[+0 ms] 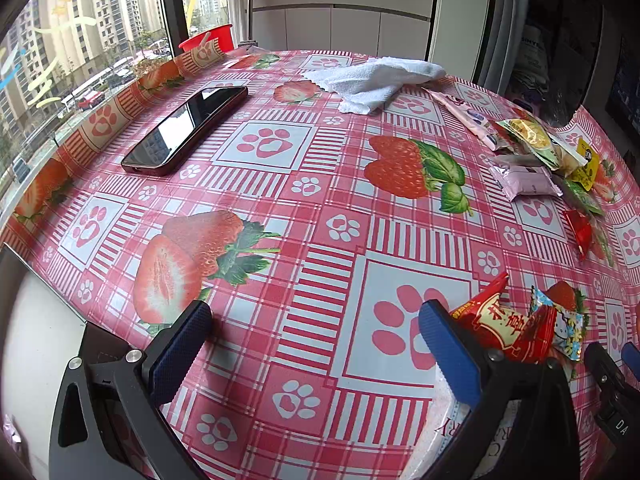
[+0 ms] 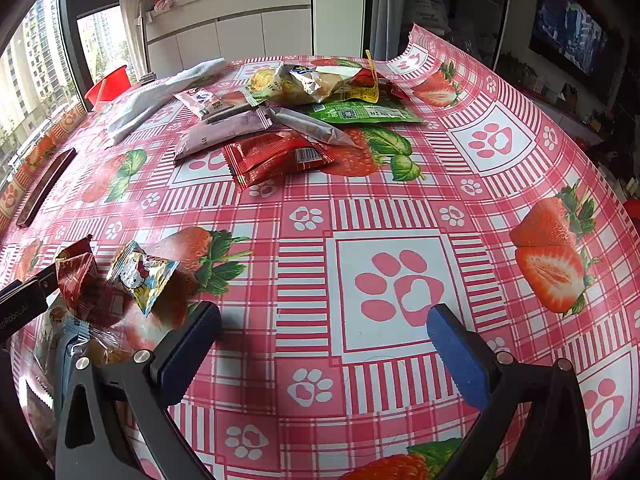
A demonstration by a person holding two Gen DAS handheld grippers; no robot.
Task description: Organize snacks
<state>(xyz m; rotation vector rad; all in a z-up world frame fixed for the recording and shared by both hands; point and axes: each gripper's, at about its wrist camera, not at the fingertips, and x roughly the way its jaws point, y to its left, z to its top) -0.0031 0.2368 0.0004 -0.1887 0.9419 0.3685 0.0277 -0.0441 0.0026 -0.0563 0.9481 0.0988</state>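
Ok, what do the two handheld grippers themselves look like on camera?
Both look alike: the left gripper and right gripper each have black angular arms with silver screws, tipped by blue textured pads. White lettering marks the body of each where it shows in the other's view. No cables or sleeves visible.

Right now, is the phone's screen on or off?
Off. The phone lies flat, face up on the tablecloth, its glass dark and only mirroring the window light.
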